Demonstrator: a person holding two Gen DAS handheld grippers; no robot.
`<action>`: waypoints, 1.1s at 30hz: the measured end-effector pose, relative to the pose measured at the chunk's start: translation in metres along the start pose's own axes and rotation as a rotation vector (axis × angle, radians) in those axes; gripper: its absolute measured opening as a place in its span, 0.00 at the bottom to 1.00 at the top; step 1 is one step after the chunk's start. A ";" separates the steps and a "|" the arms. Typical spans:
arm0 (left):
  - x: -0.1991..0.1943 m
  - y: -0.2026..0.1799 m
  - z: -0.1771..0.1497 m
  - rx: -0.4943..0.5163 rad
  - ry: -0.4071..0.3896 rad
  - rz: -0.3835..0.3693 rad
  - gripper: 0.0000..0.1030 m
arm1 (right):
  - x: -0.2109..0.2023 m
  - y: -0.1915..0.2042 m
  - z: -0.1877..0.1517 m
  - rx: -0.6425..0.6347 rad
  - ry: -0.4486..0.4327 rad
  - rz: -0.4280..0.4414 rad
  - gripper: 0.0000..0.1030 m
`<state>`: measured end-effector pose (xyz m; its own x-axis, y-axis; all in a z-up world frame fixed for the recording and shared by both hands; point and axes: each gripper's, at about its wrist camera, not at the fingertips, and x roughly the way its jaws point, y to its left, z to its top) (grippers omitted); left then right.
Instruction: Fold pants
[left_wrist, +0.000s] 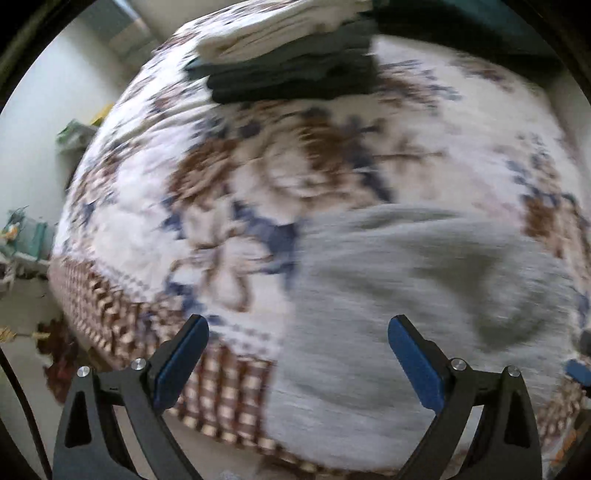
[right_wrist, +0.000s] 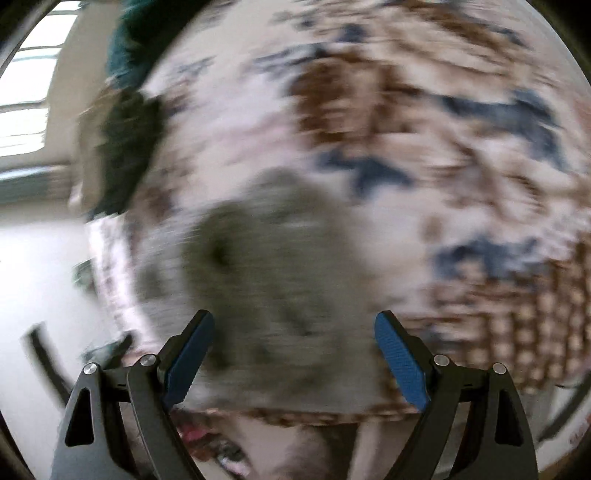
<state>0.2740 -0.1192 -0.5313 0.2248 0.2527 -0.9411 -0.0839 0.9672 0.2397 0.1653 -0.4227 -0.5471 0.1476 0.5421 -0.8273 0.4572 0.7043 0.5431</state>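
Observation:
Grey pants (left_wrist: 406, 295) lie crumpled on a bed with a white, brown and blue patterned blanket (left_wrist: 258, 184), near its front edge and hanging a little over it. My left gripper (left_wrist: 297, 325) is open and empty, above the left edge of the pants. In the right wrist view the same grey pants (right_wrist: 266, 266) lie bunched straight ahead on the blanket (right_wrist: 424, 129). My right gripper (right_wrist: 293, 321) is open and empty just above them. Both views are motion-blurred.
A stack of folded clothes, white on dark green (left_wrist: 295, 62), sits at the far side of the bed; it shows dark in the right wrist view (right_wrist: 125, 147). The other gripper's blue pad (left_wrist: 580, 369) peeks in at the right. Floor clutter (left_wrist: 22, 243) lies left of the bed.

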 end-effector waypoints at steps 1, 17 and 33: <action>0.005 0.008 0.000 -0.012 0.007 0.010 0.97 | 0.008 0.014 0.001 -0.029 0.016 0.016 0.88; 0.016 0.003 -0.006 0.015 0.029 -0.217 0.97 | -0.028 0.002 -0.023 0.028 -0.021 -0.214 0.10; 0.039 0.023 0.050 -0.072 0.064 -0.444 0.97 | -0.029 -0.025 0.004 0.103 0.049 -0.045 0.71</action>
<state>0.3297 -0.0857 -0.5510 0.1937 -0.1903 -0.9624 -0.0609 0.9768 -0.2054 0.1531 -0.4579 -0.5376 0.0834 0.5345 -0.8410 0.5504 0.6789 0.4860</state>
